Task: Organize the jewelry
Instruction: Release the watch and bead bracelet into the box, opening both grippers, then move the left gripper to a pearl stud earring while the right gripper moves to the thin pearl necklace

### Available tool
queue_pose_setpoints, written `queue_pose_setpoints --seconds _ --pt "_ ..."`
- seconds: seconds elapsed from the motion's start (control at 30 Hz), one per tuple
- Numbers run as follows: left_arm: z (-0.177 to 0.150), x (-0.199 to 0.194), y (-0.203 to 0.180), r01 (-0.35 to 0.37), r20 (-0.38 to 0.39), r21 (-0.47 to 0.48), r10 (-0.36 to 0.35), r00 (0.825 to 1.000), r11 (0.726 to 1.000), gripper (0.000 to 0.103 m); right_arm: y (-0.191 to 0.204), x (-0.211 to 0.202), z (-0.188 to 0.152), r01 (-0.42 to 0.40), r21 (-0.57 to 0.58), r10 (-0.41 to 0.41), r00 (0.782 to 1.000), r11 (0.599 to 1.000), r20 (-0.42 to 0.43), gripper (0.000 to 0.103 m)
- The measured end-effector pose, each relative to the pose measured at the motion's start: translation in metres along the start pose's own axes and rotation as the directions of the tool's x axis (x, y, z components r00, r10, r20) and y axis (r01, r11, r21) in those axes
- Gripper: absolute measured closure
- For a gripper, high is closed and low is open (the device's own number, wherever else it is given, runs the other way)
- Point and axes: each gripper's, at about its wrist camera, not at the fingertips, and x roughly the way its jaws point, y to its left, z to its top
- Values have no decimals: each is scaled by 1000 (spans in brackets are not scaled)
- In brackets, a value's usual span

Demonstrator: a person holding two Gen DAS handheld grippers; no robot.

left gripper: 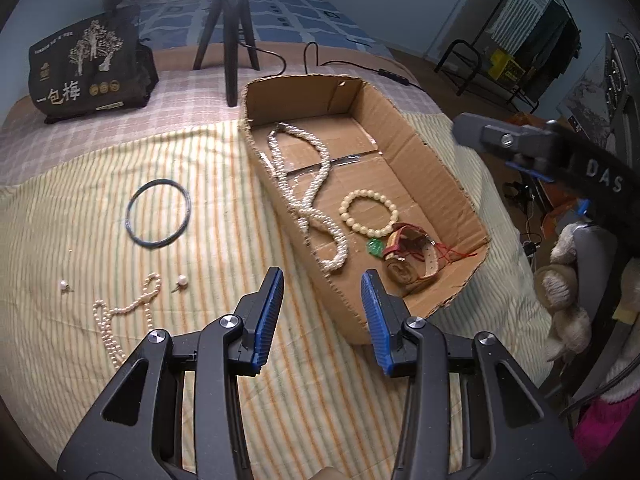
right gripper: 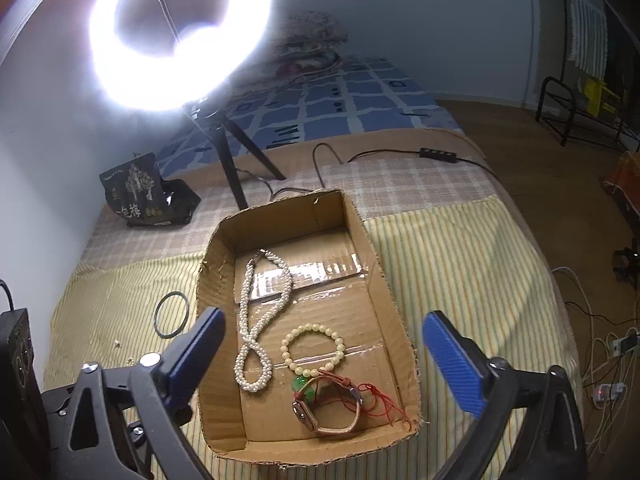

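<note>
Cardboard forms the open box (left gripper: 420,168) that sits on a striped cloth (left gripper: 120,240) at the centre of the left wrist view. Inside it we record 4 items: a thick pearl necklace (left gripper: 308,196) along its left wall, a cream bead bracelet (left gripper: 370,214) just right of the necklace, a green pendant (left gripper: 375,247) on red cord, and a watch (left gripper: 412,260) with a tan strap at the box's near end. The right wrist view confirms the same 4 items.

Outside the box, at left of the left wrist view, we note a dark bangle (left gripper: 158,213), 2 pearl earrings (left gripper: 182,281) lying well apart, and a thin pearl strand (left gripper: 120,316) at lower left, all on the cloth.

The left gripper (left gripper: 322,312) hovers at lower centre, its jaws partly apart with nothing between them. The right gripper (right gripper: 320,364) stands with jaws spread wide above the near end of the box, empty; the watch and pendant lie below the gap.

A lit ring light (right gripper: 180,32) on a tripod (left gripper: 228,40) occupies the upper left of the right wrist view, and a dark printed bag (left gripper: 92,68) stands at upper left of the left wrist view.
</note>
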Motion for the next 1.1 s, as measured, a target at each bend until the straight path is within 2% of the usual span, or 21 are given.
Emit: queue_pose_setpoints --seconds 0.4,0.63,0.8,0.97,1.03,1.1 --pt "-3 -38 60 -91 52 -33 93 994 995 62 16 -8 -10 9 -30 -10 1000 999 -16 0" --pt "-3 -68 124 -174 88 -101 183 979 979 62 50 -10 -20 -52 -128 48 998 990 -36 4" --pt "-6 -75 167 -194 67 -166 208 976 967 62 81 -8 -27 -130 -177 121 991 976 -58 5" --pt "-14 -68 200 -205 13 -229 213 977 952 62 119 3 -36 -226 -206 200 970 952 -141 19" --pt "-17 -63 210 -200 -6 -248 205 979 948 62 129 10 -41 -261 -196 226 957 945 -182 32" --pt "-20 -58 217 -193 -24 -270 194 981 943 62 143 21 -48 -296 -181 252 939 938 -233 39"
